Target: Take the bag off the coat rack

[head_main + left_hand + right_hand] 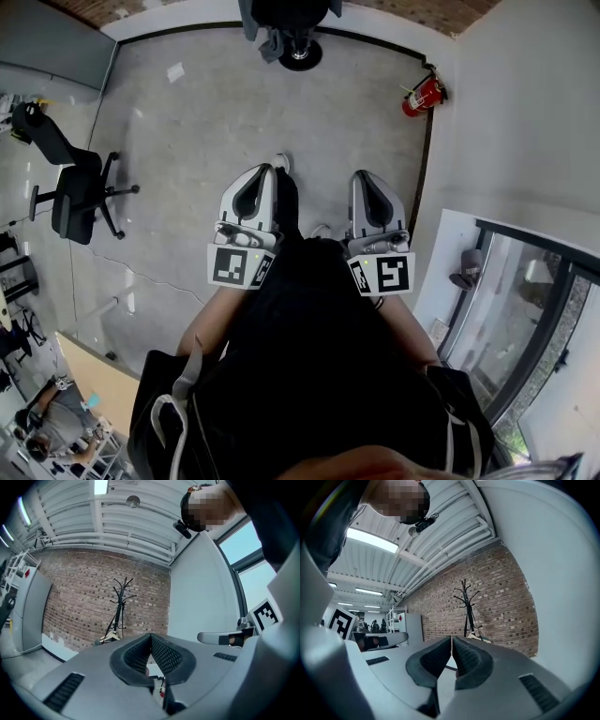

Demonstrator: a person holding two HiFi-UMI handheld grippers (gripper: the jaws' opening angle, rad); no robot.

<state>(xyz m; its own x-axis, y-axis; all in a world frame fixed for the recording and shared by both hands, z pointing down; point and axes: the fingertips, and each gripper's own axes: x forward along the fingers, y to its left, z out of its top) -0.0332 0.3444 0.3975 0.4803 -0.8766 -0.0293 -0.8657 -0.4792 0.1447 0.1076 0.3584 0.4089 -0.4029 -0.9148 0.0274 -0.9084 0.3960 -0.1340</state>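
Note:
A black coat rack (120, 603) stands far ahead against the brick wall; the right gripper view shows the coat rack (467, 607) too. A pale bag (108, 638) hangs low on it, near its foot, also visible as the bag (479, 638). From the head view I see the rack (298, 49) from above at the top edge, with grey fabric (272, 44) beside its round base. My left gripper (270, 171) and right gripper (364, 176) are held side by side in front of me, pointing at the rack. The left gripper (151, 637) and the right gripper (452, 639) are both shut, with nothing in them.
A black office chair (79, 192) stands on the grey floor at the left. A red fire extinguisher (423, 94) sits by the right wall. A window (525, 319) and a cap (466, 269) are at the lower right. A grey cabinet (32, 609) stands left of the rack.

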